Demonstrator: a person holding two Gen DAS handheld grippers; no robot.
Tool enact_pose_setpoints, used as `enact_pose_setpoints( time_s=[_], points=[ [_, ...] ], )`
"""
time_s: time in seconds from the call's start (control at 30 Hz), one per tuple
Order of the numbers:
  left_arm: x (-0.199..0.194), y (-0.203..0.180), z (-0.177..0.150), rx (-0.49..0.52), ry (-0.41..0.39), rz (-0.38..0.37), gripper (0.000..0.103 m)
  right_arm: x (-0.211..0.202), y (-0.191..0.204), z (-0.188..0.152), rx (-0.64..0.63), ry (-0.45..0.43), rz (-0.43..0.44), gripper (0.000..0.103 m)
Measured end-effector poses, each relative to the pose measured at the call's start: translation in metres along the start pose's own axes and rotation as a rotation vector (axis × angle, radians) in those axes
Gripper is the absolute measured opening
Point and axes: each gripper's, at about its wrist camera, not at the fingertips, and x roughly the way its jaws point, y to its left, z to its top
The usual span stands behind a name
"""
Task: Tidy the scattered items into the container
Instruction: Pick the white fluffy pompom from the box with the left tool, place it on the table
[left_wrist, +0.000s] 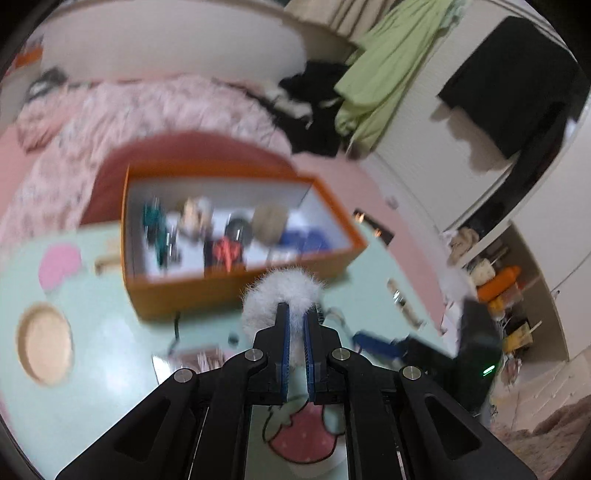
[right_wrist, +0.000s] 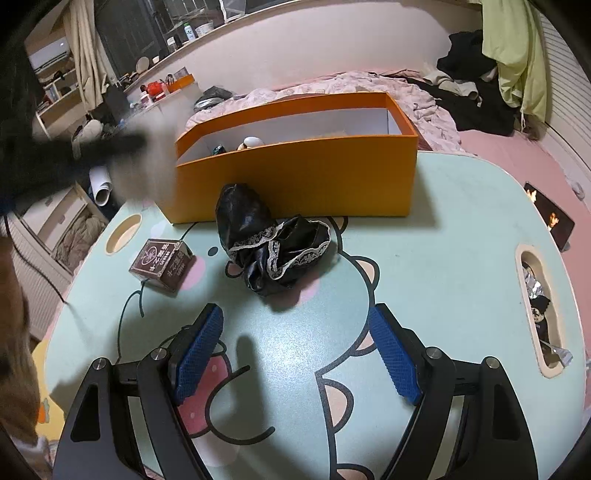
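My left gripper (left_wrist: 297, 308) is shut on a white fluffy ball (left_wrist: 280, 290) and holds it just in front of the near wall of the orange box (left_wrist: 207, 295). The view is blurred by motion. Several small items lie inside the box, among them a teal one (left_wrist: 153, 221) and a beige ball (left_wrist: 269, 221). My right gripper (right_wrist: 295, 312) hangs open over the mint table (right_wrist: 424, 258) with nothing between its blue pads (right_wrist: 199, 350). Ahead of it lie a black lace-trimmed cloth (right_wrist: 273, 243) and a small brown carton (right_wrist: 162, 266), both before the orange box (right_wrist: 295, 177).
The table has a round cup hole (right_wrist: 123, 232) at the left and a long slot (right_wrist: 539, 310) at the right holding foil scraps. A black card (right_wrist: 550, 218) lies near the right edge. A bed with pink bedding (right_wrist: 369, 85) and dark clothes stands behind the box.
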Motion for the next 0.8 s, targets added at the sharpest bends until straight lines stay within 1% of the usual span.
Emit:
enact_pose_setpoints(
  time_s=[0.07, 0.1, 0.17, 0.2, 0.23, 0.3, 0.37, 0.43, 0.47, 0.5, 0.57, 0.6, 0.63, 0.7, 0.73, 0.77, 0.8],
  points=[
    [0.008, 0.002, -0.008, -0.012, -0.001, 0.008, 0.008, 0.0, 0.0, 0.0, -0.006, 0.002, -0.006, 0.081],
    [0.01, 0.004, -0.011, -0.015, -0.009, 0.019, 0.01, 0.0, 0.0, 0.0, -0.007, 0.002, -0.008, 0.081],
    [0.011, 0.006, -0.016, -0.018, -0.04, 0.051, 0.019, 0.0, 0.0, 0.001, -0.007, 0.003, -0.009, 0.081],
    [0.01, 0.008, -0.019, -0.019, -0.049, 0.055, 0.035, 0.0, 0.0, 0.0, -0.006, 0.003, -0.008, 0.081],
    [0.006, 0.009, -0.021, -0.022, -0.066, 0.059, 0.053, 0.0, -0.001, 0.001, -0.005, 0.002, -0.007, 0.081],
    [-0.002, 0.012, -0.025, -0.029, -0.114, 0.068, 0.065, -0.001, -0.002, 0.0, 0.006, 0.001, -0.002, 0.081],
    [-0.012, 0.018, -0.029, -0.033, -0.158, 0.08, 0.067, -0.002, 0.0, -0.001, 0.023, -0.001, 0.005, 0.081],
    [-0.023, 0.028, -0.035, -0.06, -0.198, 0.135, 0.067, -0.004, -0.005, 0.001, 0.05, -0.006, 0.011, 0.081],
    [-0.027, 0.033, -0.037, -0.072, -0.213, 0.153, 0.067, -0.007, -0.007, 0.004, 0.05, -0.015, -0.002, 0.081],
    [-0.033, 0.039, -0.041, -0.092, -0.235, 0.168, 0.067, -0.013, -0.005, 0.009, 0.035, -0.036, -0.039, 0.081],
    [-0.043, 0.05, -0.046, -0.133, -0.274, 0.179, 0.067, -0.026, 0.0, 0.021, -0.007, -0.087, -0.06, 0.081],
    [-0.046, 0.054, -0.048, -0.151, -0.286, 0.18, 0.068, -0.035, 0.005, 0.033, -0.036, -0.125, -0.056, 0.081],
    [-0.049, 0.06, -0.05, -0.174, -0.294, 0.177, 0.069, -0.039, 0.009, 0.043, -0.051, -0.144, -0.048, 0.081],
    [-0.05, 0.069, -0.053, -0.208, -0.296, 0.179, 0.069, -0.042, 0.018, 0.072, -0.072, -0.165, -0.031, 0.081],
    [-0.051, 0.072, -0.054, -0.218, -0.298, 0.186, 0.069, -0.039, 0.022, 0.083, -0.077, -0.162, -0.026, 0.081],
    [-0.051, 0.073, -0.054, -0.221, -0.3, 0.189, 0.069, -0.035, 0.026, 0.096, -0.083, -0.152, -0.011, 0.076],
    [-0.051, 0.073, -0.055, -0.222, -0.302, 0.191, 0.069, -0.025, 0.031, 0.115, -0.09, -0.121, 0.023, 0.068]
  ],
)
